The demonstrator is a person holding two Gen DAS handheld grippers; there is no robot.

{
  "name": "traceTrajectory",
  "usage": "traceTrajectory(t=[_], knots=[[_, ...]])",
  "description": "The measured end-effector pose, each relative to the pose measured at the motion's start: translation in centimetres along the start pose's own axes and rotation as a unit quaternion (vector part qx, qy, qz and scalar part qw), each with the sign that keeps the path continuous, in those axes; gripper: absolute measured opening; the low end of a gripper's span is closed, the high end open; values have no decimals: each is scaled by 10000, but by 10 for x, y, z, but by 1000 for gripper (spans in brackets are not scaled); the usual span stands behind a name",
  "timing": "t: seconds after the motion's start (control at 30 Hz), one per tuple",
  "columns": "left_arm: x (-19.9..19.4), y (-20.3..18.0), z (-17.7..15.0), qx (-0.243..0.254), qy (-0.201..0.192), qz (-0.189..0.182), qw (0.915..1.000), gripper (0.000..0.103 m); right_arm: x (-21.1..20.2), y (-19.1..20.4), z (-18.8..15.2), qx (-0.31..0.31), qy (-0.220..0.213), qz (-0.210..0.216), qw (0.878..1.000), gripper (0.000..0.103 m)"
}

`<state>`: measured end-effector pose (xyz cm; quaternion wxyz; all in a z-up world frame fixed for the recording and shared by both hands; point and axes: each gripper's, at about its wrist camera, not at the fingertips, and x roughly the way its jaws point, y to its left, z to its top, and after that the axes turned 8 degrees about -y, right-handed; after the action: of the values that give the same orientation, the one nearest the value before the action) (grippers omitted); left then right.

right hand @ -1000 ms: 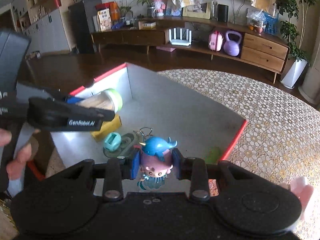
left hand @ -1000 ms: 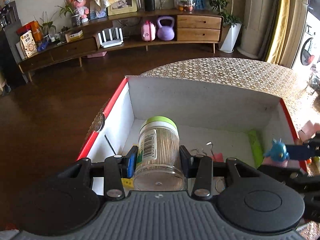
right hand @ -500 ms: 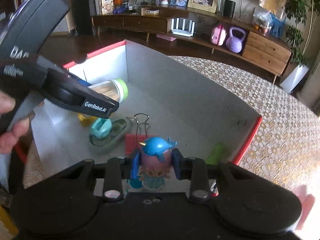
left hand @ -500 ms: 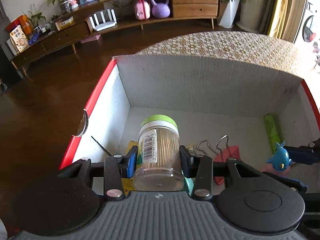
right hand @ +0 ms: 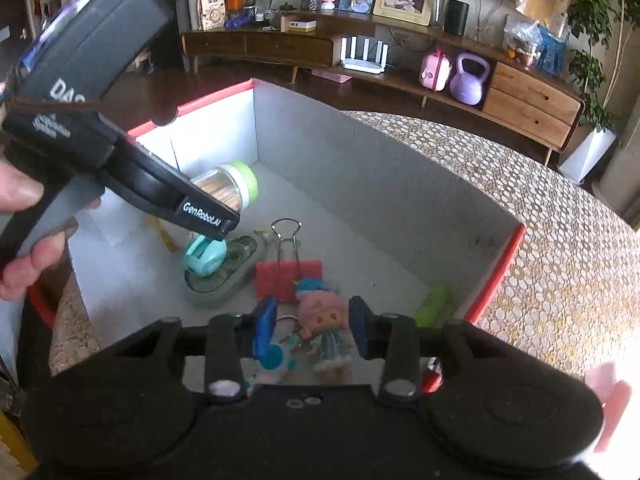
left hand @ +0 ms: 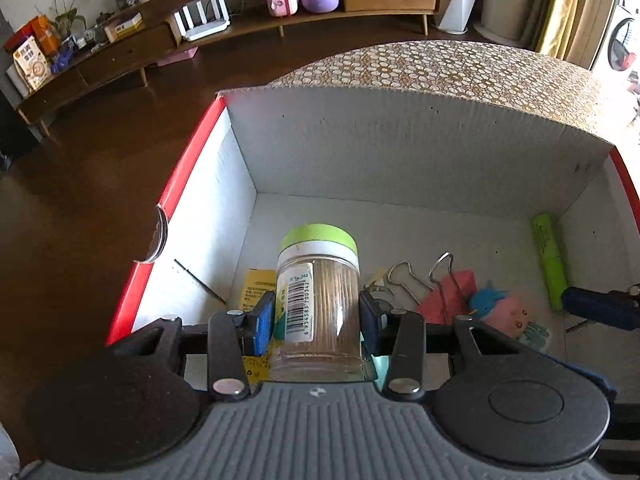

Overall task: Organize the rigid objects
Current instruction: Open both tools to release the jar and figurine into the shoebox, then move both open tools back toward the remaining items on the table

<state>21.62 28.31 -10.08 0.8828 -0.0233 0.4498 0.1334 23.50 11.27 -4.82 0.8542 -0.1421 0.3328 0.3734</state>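
A clear toothpick jar [left hand: 318, 280] with a green lid hangs over the left part of the white, red-edged box [left hand: 400, 148], and my left gripper [left hand: 318, 320] is shut on it. The right wrist view shows that jar [right hand: 228, 186] sticking out past the left gripper's fingers [right hand: 208, 216]. A pink-haired doll with a blue bird on its head [right hand: 324, 316] lies on the box floor. My right gripper [right hand: 312, 330] straddles it with its jaws opening, and a gap shows on both sides of the doll.
On the box floor [right hand: 360, 240] lie a red binder clip [right hand: 288, 276], a teal tape dispenser [right hand: 216, 264], a green tube [left hand: 549, 260] by the right wall and a yellow packet [left hand: 256, 284]. The box stands on a patterned table [right hand: 560, 220]. A hand grips the left tool.
The right jaws have spread and the doll has dropped from between the pads onto the box floor. The left gripper has come down towards the box with the jar.
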Motion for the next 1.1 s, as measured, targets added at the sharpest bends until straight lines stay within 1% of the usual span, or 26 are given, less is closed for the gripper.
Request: traceTrajectory(t=[0.03,0.13,0.17,0.23,0.4,0.5,0.77,0.93,1.1], knots=[[-1,1,0,-60,1,-8,10000,43,-2,-1,0,26,-19,7,10000,46],[-7,4,0,-251,-50,-27,9997,45,-10,-4,0,115,-97,56,9999,46],[-10,5,1,-312,-90,-48,9995,48,-13,-4,0,144,-128,61,9998,47],[-17,6,-1,-389,-206,-57,9990,58,-19,-5,0,216,-189,104,9995,48],[-37,4,-5,-432,-426,-37,9981,58,-36,-9,0,385,-297,284,9984,52],[-49,0,-8,-441,-516,-44,9977,58,-47,-12,-1,489,-336,423,9973,60],[-83,-10,-10,-467,-801,-106,9956,58,-79,-8,0,508,-574,562,9955,67],[-104,-20,-12,-366,-944,-150,9947,58,-101,-9,-3,503,-690,647,9942,74],[-124,-35,-16,-304,-1084,-233,9934,58,-122,-10,-8,540,-791,708,9929,77]])
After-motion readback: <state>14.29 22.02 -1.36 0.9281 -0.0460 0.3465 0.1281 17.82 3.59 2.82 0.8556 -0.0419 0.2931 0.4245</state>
